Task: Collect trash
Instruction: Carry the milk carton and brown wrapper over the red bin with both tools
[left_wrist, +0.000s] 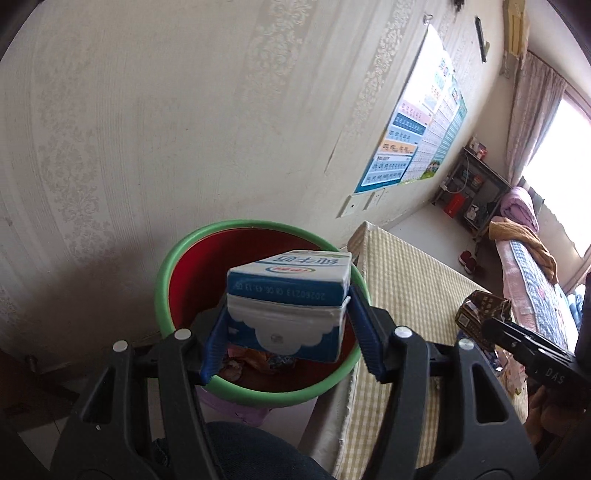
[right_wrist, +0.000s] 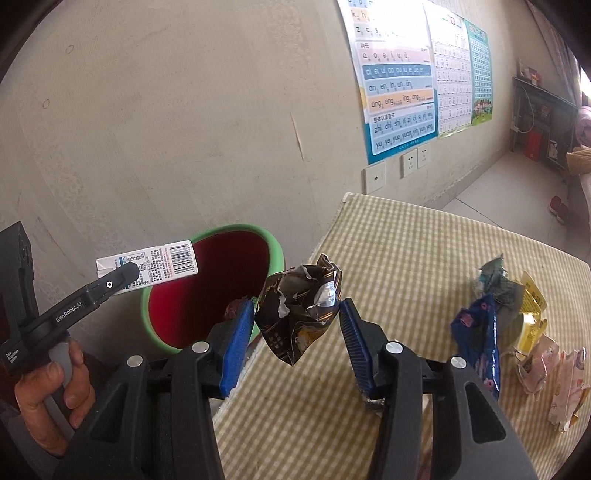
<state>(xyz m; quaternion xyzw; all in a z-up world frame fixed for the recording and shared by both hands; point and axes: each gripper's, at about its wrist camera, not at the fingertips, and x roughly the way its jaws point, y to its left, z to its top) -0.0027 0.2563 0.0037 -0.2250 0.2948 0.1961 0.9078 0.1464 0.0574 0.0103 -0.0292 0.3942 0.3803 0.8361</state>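
In the left wrist view, a blue and white milk carton (left_wrist: 286, 306) is hanging over a bin (left_wrist: 258, 397) that has a green rim and is red inside. Some scraps are lying at the bottom of the bin. A checked cloth (left_wrist: 402, 280) is covering the table beside it, and a poster (left_wrist: 410, 140) is hanging on the pale wall. The left gripper (left_wrist: 288, 332) is squeezing the carton between its blue pads, closed only as far as the carton's sides.

In the right wrist view, a crumpled dark wrapper (right_wrist: 299, 314) is hanging over the cloth's edge, just beside the bin (right_wrist: 275, 254). More wrappers (right_wrist: 517, 332) are lying on the cloth to the right. The right gripper (right_wrist: 297, 339) is partly open, both pads touching the wrapper and holding it up.
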